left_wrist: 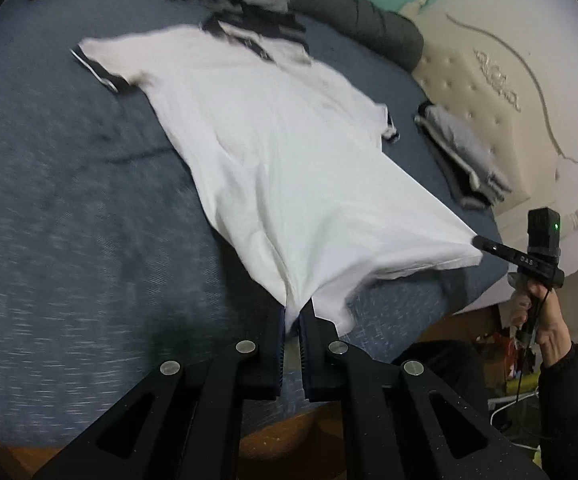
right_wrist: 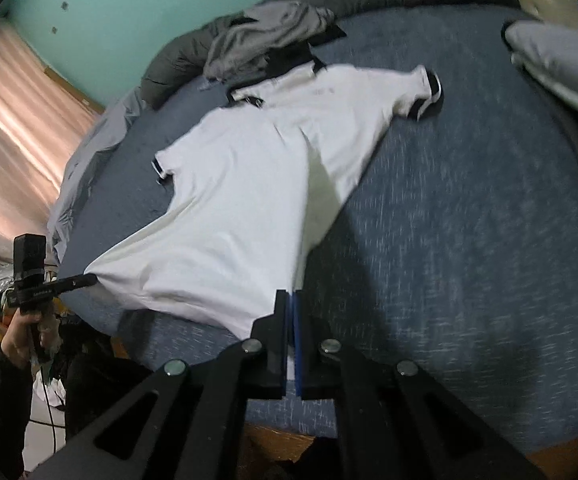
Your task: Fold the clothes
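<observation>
A white polo shirt (left_wrist: 273, 152) lay spread on the blue bed (left_wrist: 69, 200), collar farthest from the left gripper (left_wrist: 292, 312), which pinched its hem. The right gripper (left_wrist: 479, 243) clamped the shirt's other hem corner. Folded grey clothes (left_wrist: 465, 156) sat right of the shirt.

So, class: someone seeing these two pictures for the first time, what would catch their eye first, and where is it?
The white polo shirt with dark collar and sleeve trim, spread across the blue bed, stands out first. Each bottom corner is pinched: the left tool and the right tool are both shut on its hem. A crumpled grey garment lies beyond the collar.
</observation>
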`<state>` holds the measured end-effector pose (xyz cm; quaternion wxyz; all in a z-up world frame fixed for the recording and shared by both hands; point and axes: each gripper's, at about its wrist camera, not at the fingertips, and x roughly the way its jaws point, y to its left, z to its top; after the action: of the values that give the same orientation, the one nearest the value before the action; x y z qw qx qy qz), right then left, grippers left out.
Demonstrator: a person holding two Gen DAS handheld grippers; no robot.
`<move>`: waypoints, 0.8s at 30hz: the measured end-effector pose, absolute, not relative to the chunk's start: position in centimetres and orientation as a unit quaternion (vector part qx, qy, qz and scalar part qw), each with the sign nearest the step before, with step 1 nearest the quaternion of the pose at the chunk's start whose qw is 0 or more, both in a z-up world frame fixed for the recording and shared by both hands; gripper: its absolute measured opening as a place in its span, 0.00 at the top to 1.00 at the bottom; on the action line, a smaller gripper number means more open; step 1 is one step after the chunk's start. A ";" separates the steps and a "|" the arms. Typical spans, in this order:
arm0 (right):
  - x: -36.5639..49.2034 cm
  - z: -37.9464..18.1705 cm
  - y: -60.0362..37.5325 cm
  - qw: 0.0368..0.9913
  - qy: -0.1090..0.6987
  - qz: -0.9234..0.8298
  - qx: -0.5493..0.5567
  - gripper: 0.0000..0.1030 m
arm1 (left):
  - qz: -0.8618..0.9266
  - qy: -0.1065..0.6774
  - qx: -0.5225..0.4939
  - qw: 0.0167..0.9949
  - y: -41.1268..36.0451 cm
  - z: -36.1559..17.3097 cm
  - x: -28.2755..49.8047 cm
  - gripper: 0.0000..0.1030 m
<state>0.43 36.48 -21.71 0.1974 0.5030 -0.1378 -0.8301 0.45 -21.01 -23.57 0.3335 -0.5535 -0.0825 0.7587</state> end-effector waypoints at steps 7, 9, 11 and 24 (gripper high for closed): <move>0.5 -20.1 34.8 0.211 -0.108 -0.825 0.513 0.99 | 0.770 -0.090 -0.543 0.322 -24.6 -20.9 0.0 0.94; 0.3 -21.3 33.6 0.222 -0.111 -0.818 0.519 0.99 | 0.770 -0.090 -0.548 0.313 -25.2 -21.5 -0.3 0.94; 0.0 -22.7 32.4 0.233 -0.110 -0.812 0.524 0.99 | 0.769 -0.090 -0.556 0.301 -25.8 -22.6 -0.7 0.94; -1.0 -28.0 34.9 0.170 -0.138 -0.807 0.549 0.60 | 0.757 -0.122 -0.589 0.256 -27.2 -28.6 -3.2 0.94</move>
<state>-0.96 34.85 -27.97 0.1697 0.5489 -0.1385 -0.8067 -3.18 -27.23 -28.58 0.2561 -0.5891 -0.1215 0.7567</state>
